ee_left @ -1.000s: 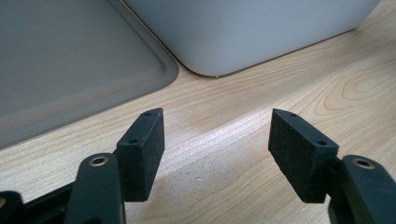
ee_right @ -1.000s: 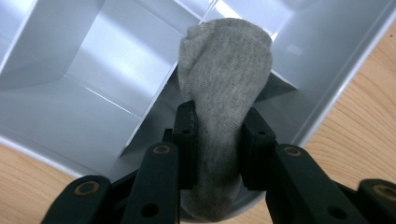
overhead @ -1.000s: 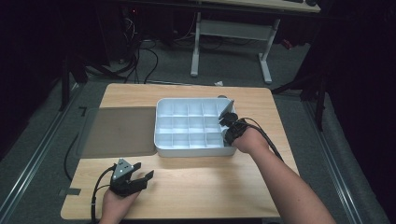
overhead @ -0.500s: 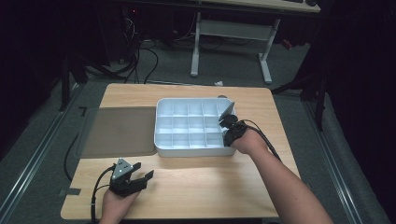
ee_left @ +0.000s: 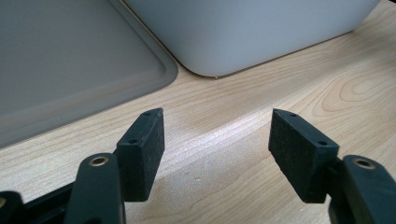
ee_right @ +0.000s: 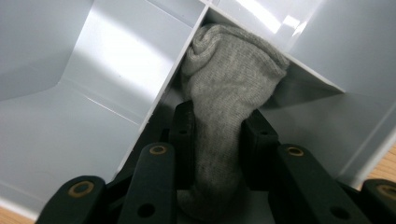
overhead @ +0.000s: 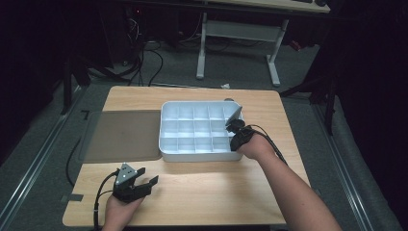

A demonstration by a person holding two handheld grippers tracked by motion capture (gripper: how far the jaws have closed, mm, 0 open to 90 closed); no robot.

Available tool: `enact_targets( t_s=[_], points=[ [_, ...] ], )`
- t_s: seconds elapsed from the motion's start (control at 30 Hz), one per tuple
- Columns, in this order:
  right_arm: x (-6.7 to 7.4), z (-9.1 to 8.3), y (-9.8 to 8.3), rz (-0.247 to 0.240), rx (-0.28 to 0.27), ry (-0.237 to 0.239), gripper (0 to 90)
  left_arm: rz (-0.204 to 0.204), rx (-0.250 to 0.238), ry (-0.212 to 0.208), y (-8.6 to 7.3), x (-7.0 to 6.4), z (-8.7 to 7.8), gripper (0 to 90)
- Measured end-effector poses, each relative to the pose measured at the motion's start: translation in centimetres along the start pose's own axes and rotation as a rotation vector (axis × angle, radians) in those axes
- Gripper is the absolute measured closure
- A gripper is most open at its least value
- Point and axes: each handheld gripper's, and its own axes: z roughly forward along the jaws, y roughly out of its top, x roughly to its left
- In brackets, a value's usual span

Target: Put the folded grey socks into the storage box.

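— Two grippers: what is each doing?
— At 7 o'clock the left gripper (overhead: pixel 140 183) rests on the surface (overhead: pixel 211 192), jaws wide and empty. At 3 o'clock the right gripper (ee_right: pixel 215 135), jaws just easing apart, has the grey sock (ee_right: pixel 224 102) between them, down in a right-hand cell of the white divided box (overhead: pixel 168 130).
— Step?
— Probably letting go. Next: part fully, lift straight out, clear of the dividers.

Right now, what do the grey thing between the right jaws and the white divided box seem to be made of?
Grey sock: knitted fabric, soft and matte; fine ribbed stitches and folds show. Divided box: probably moulded plastic, smooth and glossy; light glints on its thin partition walls.
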Motion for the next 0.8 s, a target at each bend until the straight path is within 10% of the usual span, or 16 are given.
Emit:
enact_targets(
  t_s=[0.8],
  points=[
    [-0.8,-4.6,-0.7,0.016,-0.128,0.024,57.2,-0.011,0.000,-0.002,0.0,0.1,0.0,36.6]
  ],
)
